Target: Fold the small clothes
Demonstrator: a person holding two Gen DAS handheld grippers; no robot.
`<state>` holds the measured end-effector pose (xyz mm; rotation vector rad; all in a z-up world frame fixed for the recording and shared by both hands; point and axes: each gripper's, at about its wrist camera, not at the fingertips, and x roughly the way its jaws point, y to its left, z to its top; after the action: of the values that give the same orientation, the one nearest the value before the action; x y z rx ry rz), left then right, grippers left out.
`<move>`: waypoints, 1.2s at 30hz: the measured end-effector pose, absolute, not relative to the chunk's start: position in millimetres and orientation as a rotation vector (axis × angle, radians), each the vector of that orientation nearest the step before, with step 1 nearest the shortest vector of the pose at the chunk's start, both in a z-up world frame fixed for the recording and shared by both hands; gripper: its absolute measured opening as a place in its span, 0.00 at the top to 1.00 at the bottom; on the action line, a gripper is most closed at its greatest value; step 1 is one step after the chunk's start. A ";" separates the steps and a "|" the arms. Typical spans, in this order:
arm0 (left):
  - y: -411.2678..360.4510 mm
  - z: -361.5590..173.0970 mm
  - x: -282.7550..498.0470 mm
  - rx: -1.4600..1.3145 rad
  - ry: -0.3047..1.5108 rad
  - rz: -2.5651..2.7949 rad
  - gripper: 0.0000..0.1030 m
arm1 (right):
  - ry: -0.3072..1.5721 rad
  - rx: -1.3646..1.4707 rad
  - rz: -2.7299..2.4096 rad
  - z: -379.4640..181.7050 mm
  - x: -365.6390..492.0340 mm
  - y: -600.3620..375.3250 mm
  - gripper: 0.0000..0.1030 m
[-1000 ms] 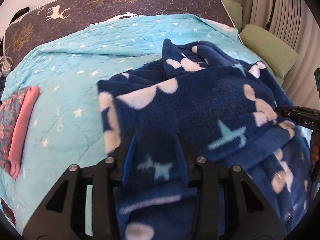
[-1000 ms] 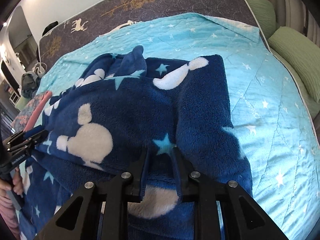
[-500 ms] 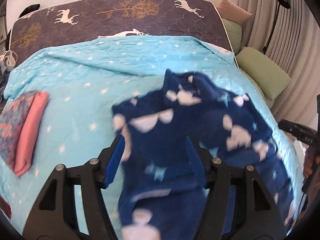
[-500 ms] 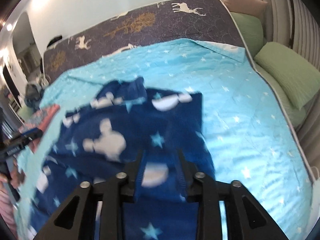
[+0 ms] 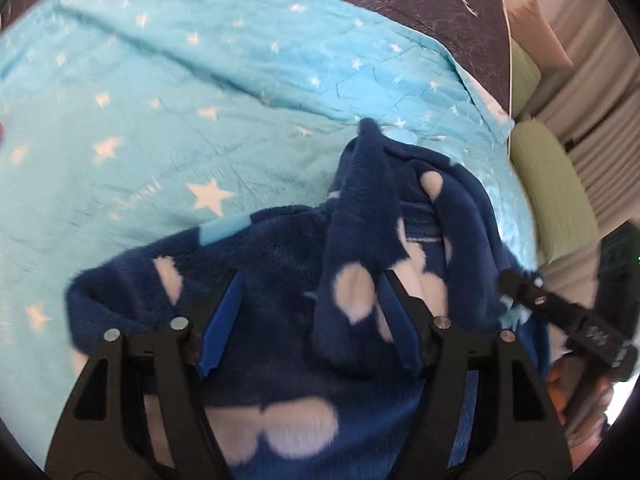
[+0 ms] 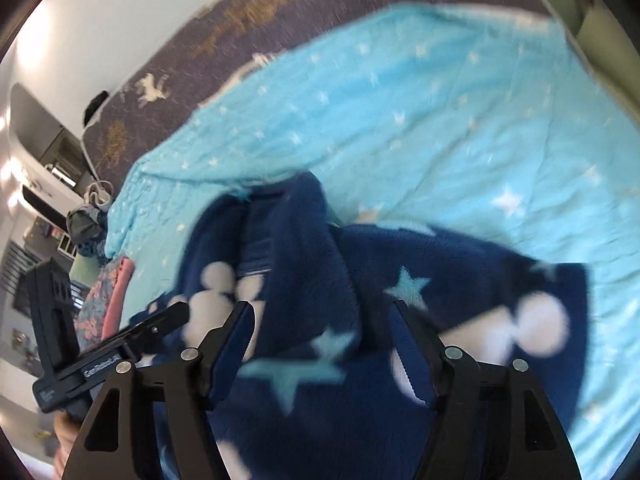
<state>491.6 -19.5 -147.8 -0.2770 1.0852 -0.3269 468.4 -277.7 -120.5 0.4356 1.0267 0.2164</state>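
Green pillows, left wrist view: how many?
2. One green pillow lies at the bed's right edge beside the blue fleece garment; a second sits farther back against the curtain. Others may be hidden.

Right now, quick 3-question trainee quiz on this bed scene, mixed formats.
1. True or false: the left claw is clamped tight on the navy fleece garment.
2. What does the garment lie on? A) bare mattress B) turquoise star quilt C) green pillow
3. Fill in: the folded pink and floral clothes lie toward the quilt's ____ edge in the right wrist view.

Key: 1 false, it stands open, fleece between the fingers. 2 B. 3 left.
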 end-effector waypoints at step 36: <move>22.3 -61.2 392.3 -0.024 0.794 -0.295 0.45 | 0.834 0.370 0.210 -81.0 354.2 -301.4 0.64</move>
<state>392.3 22.3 -61.2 -0.0242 0.7944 -0.2952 354.2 -301.4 -81.0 0.3695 0.8341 0.2103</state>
